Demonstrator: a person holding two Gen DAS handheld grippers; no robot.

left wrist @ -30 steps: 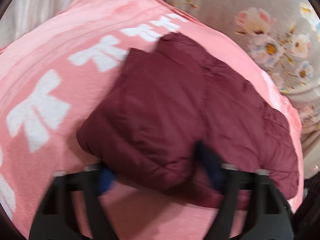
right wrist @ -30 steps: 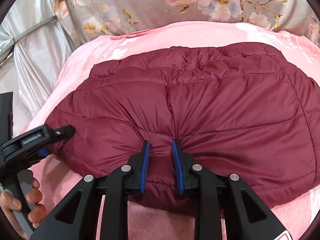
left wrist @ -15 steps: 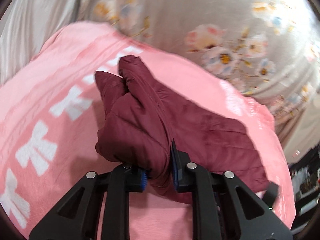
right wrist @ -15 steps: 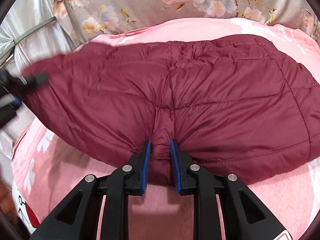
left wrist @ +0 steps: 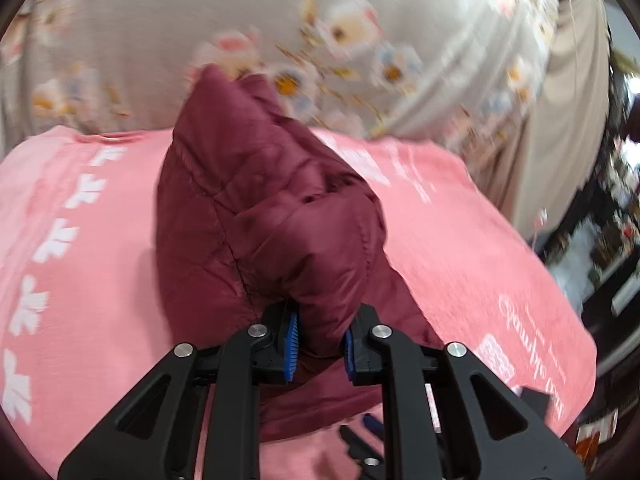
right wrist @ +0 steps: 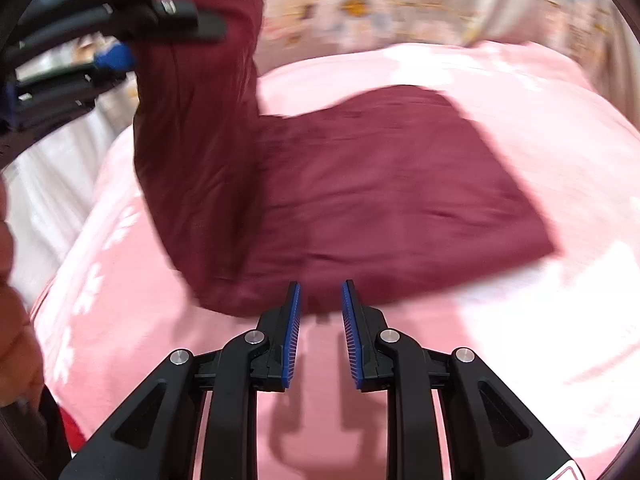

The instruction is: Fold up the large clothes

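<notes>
A maroon quilted jacket (left wrist: 260, 220) lies on a pink blanket (left wrist: 480, 260). My left gripper (left wrist: 318, 344) is shut on a bunched fold of it and holds that side lifted. The right wrist view shows this left gripper (right wrist: 172, 28) high at the upper left, the jacket (right wrist: 380, 184) hanging down from it in a tall flap. The rest of the jacket lies flat. My right gripper (right wrist: 320, 320) is at the jacket's near hem, its blue pads a narrow gap apart. Pink blanket (right wrist: 520, 340) shows between the pads, with no fabric pressed there.
A grey floral sheet (left wrist: 320, 40) rises behind the blanket. Dark furniture with clutter (left wrist: 600, 260) stands past the blanket's right edge. A person's arm (right wrist: 16, 280) shows at the left rim of the right wrist view. White bow prints (left wrist: 44, 240) run along the blanket's left side.
The left gripper closed on the jacket's left edge and swung it up and over. The jacket has slid out from between the right gripper's pads, which have drawn back to the hem.
</notes>
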